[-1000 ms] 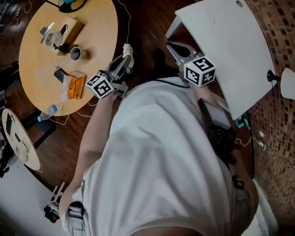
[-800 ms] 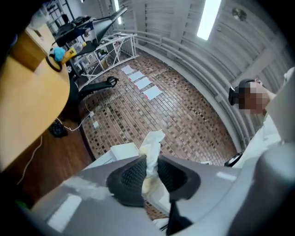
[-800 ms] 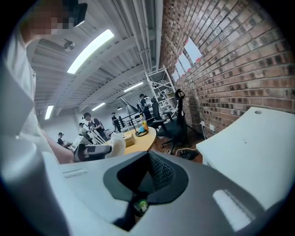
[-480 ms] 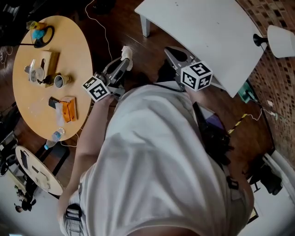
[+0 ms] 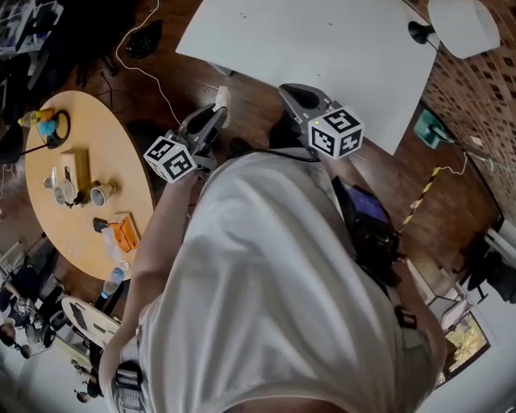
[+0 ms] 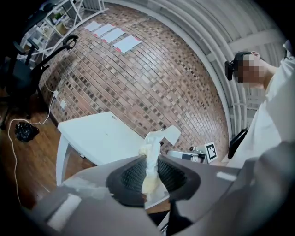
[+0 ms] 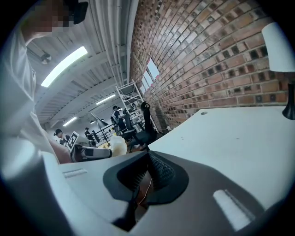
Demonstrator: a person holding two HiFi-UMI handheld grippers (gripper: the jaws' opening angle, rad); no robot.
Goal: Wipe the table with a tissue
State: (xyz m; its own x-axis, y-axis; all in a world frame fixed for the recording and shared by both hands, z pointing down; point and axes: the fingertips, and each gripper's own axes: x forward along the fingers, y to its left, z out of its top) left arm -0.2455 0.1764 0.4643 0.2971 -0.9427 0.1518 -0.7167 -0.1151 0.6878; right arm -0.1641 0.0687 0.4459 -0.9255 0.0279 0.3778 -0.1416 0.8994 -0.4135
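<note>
A person in a white shirt fills the nearest part of the head view, holding a gripper in each hand. The left gripper is clenched on a crumpled white paper tissue. In the left gripper view, the tissue stands pinched between the two ribbed black pads, its loose end sticking out past the tips. It hangs over the dark wooden floor, just short of the near edge of the white rectangular tabletop and not touching it. The right gripper is at that same near edge. In its own view, the jaws of the right gripper are closed tip to tip with nothing between them, and the white tabletop spreads out to their right.

Off to the left, well apart, stands a round light-wood tabletop carrying a metal cup and an orange packet. At the far right corner of the white tabletop is a black-stemmed lamp with a white shade. A red brick wall rises behind.
</note>
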